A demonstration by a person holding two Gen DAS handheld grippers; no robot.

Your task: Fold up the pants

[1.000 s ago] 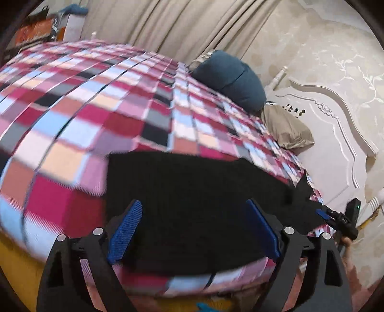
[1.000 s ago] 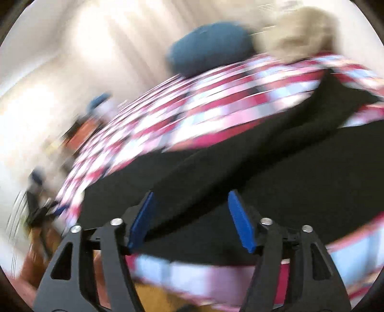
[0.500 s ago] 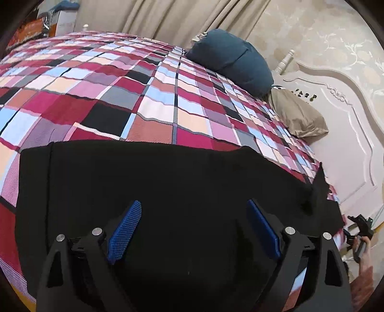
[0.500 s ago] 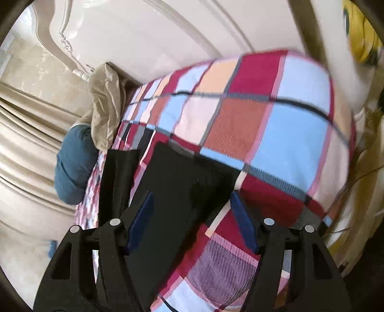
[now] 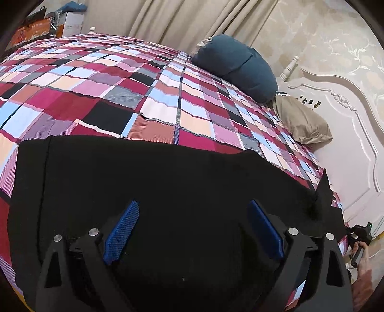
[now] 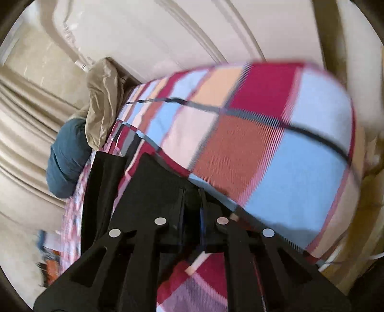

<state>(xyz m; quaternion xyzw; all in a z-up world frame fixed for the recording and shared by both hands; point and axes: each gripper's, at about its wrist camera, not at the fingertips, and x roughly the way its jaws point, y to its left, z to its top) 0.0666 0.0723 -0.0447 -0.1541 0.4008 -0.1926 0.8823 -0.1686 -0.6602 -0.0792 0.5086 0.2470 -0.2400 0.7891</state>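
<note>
Black pants lie spread flat across the near side of the checked bedspread. My left gripper hovers open over the middle of the pants, its blue pads wide apart with nothing pinched. At the right end, by the bed's edge, my right gripper is closing its jaws on a corner of the pants, and black cloth sits between the pads. A second black strip lies beside it. In the left wrist view the right gripper shows small, with a hand holding it.
A dark blue pillow and a beige pillow lie against the white headboard. Beige curtains hang behind the bed. Boxes stand past the far left corner. The bed's edge drops off close by the right gripper.
My right gripper swung and rolled to the pants' end at the bed's corner, and its jaws went from wide apart to pinched on the cloth. My left gripper dropped nearer the pants, then stayed.
</note>
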